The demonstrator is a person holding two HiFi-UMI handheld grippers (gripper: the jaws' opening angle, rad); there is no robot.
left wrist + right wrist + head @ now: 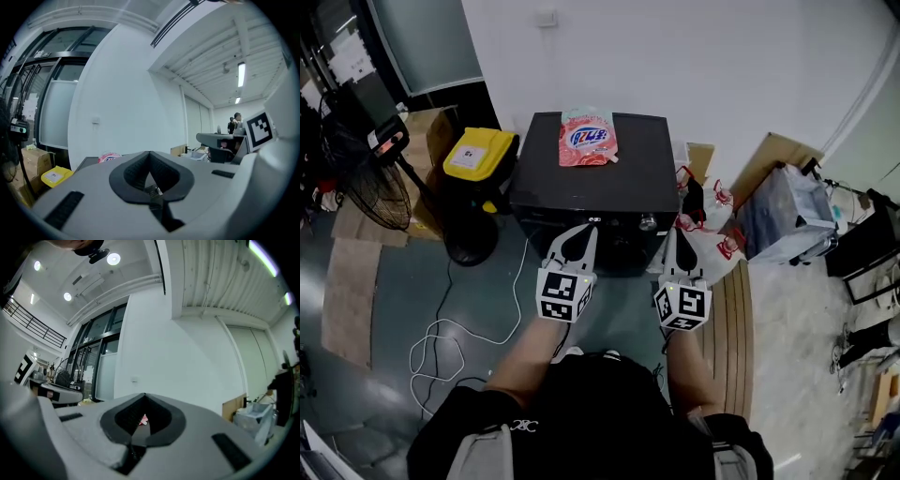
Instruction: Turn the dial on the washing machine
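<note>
Both claws shut and empty at washer's front edge.
washing machine: boxy, matte black, flat top. dial: small, round, shiny, on front edge, right of centre. left gripper: grey plastic shell, dark ribbed pads pressed together to a point, nothing betw.; tip at front edge, approx. mid. right gripper: likewise closed tight, empty, tip just right of dial; contact unclear. Glossy pink pouch lay flat at top's back edge. Yellow lidded bin stood near washer's left side.
</note>
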